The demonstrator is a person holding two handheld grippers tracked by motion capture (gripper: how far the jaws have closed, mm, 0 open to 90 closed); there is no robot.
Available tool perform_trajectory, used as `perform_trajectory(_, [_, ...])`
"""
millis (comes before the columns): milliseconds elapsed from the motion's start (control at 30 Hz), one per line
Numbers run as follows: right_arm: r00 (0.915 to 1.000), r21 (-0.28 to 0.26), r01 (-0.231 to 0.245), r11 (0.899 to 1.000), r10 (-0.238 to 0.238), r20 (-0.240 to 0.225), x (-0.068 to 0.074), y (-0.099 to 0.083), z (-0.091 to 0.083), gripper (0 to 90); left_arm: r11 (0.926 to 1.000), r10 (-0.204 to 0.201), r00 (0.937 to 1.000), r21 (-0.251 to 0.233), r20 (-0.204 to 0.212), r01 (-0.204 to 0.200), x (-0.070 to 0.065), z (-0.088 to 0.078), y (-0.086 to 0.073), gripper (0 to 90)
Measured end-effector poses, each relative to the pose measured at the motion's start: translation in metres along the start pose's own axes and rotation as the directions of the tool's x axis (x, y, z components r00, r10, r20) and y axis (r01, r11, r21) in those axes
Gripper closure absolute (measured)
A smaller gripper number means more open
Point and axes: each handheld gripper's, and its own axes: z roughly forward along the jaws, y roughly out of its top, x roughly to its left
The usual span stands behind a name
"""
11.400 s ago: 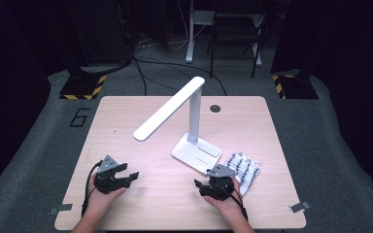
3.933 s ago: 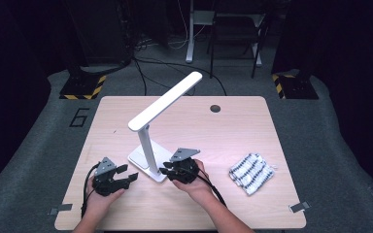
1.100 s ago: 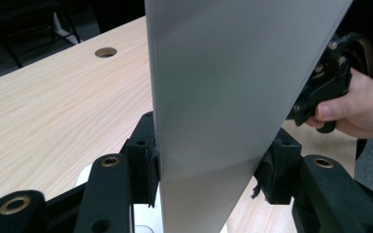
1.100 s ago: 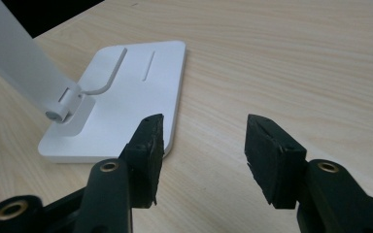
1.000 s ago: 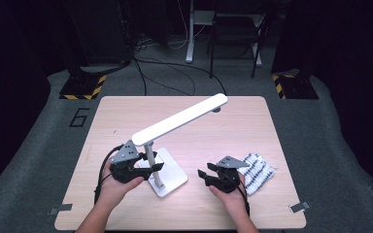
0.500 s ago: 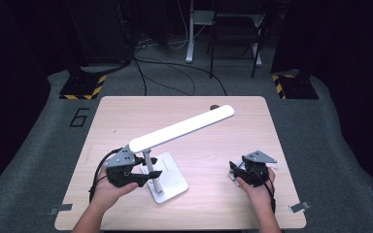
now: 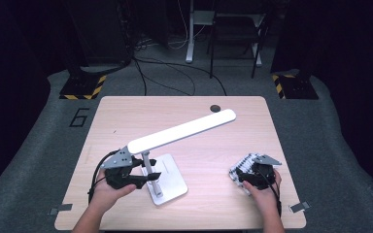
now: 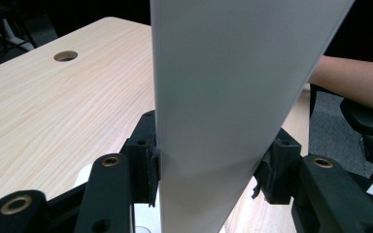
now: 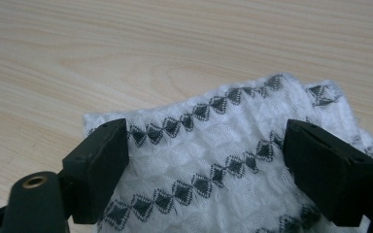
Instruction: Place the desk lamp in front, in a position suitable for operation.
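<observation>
right tool (image 7: 250,171) jaws just spread, now straddling folded cloth (image 9: 233,155) at counter's (image 7: 184,111) 4 o'clock, unpinched | lamp (image 7: 180,130) arm clamped by left tool (image 7: 145,171) | cloth pickup judged next

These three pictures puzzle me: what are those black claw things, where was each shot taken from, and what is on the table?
No robot here: a person holds a two-jaw tool in each hand. The wide picture comes from a camera above the wooden table. The other two come from small cameras riding on the tools, looking along their black jaws.

The left gripper is closed on a white desk lamp; its own view shows the pads pressing both edges of the lamp's flat white arm. The lamp's base rests on the table.

The right gripper has just been opening its jaws, which now stand wide over a folded white cloth with dark diamond patterns, not pinching it. The cloth lies near the table's right edge.
</observation>
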Motion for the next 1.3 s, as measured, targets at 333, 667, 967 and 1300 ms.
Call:
perform_trajectory(333, [0.9994, -0.007, 0.033, 0.999, -0.033, -0.012, 0.008, 0.002, 0.0, 22.7, 1.0, -0.005, 1.0, -0.003, -0.004, 0.005, -0.001, 0.0, 0.0, 51.4])
perform_trajectory(667, [0.9989, 0.028, 0.037, 0.999, -0.036, -0.029, 0.008, -0.004, 0.012, 20.7, 0.9999, -0.009, 0.9999, -0.006, -0.009, 0.009, -0.001, 0.0, 0.0, 51.3])
perform_trajectory(967, [0.9934, 0.025, 0.089, 0.996, -0.087, -0.075, 0.018, -0.002, 0.01, 53.4, 0.9999, -0.013, 0.9999, -0.012, -0.01, 0.012, -0.001, 0.001, -0.001, 51.3])
perform_trajectory(1300, [0.9872, 0.031, 0.101, 0.994, -0.096, -0.127, 0.027, 0.0, 0.009, 73.6, 0.9998, 0.008, 0.9995, -0.017, 0.03, -0.007, -0.002, 0.002, -0.001, 51.6])
